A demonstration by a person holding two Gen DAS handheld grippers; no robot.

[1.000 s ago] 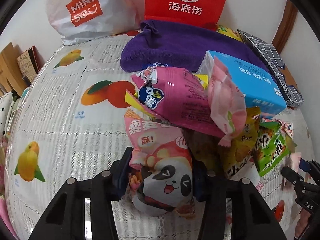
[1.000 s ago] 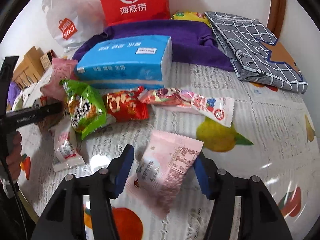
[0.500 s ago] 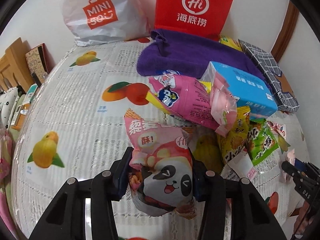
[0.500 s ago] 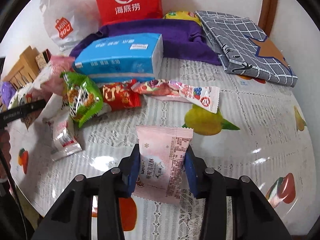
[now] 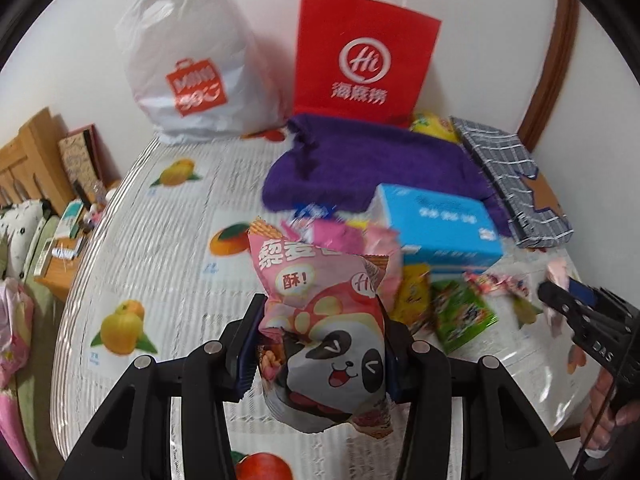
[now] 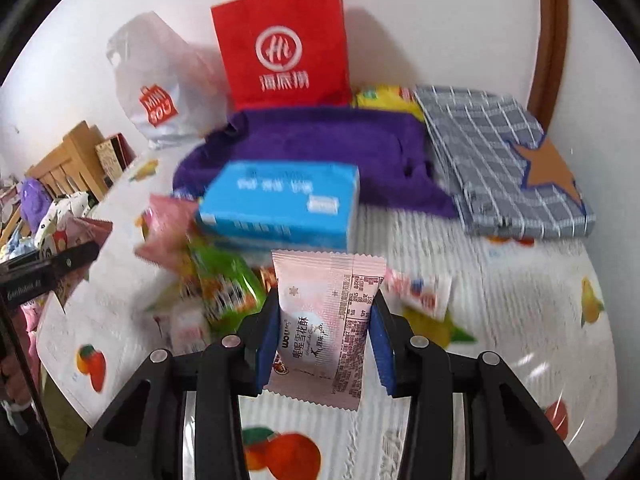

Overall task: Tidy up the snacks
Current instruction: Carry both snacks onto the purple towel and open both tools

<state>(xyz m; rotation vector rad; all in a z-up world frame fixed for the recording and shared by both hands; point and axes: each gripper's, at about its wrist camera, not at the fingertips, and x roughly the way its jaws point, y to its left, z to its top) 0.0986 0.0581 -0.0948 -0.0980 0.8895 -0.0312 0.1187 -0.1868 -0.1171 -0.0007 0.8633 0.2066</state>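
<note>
**Two packets picked, nothing sorted yet**

Left hand-held gripper (image 5: 320,346): jaws closed most of the way, pads pressing both sides of the panda snack bag (image 5: 324,332). Bag is puffy, bulges above and below the pads, and looks clear of the worktop (image 5: 160,248).

Right hand-held gripper (image 6: 324,340): jaws have just been closing and now pinch the pale pink flat packet (image 6: 326,324) by its side edges. Packet stands upright between the pads, off the surface as far as I can judge.

So both hands are loaded. That's the only progress visible.

Remaining, from what shows:
- Loose pile beside and in front of the blue tissue box (image 6: 280,204): green packet (image 6: 224,280), yellow packet (image 5: 414,292), pink bags (image 5: 352,240), a long red-and-white packet (image 6: 420,292), a few small ones too blurred to identify.
- No tidy row, stack or filled container anywhere in view.

Destination unclear. Candidates at the back against the wall: red paper bag (image 5: 364,56) and white plastic bag (image 5: 188,68). Can't see inside either, so can't say if any snacks already went in. Purple towel (image 5: 372,164) and checked cloth (image 6: 496,160) lie behind the box, not snacks.

Estimate: early stage, most of the pile untouched. Both held packets need a drop spot before the rest can be cleared.
</note>
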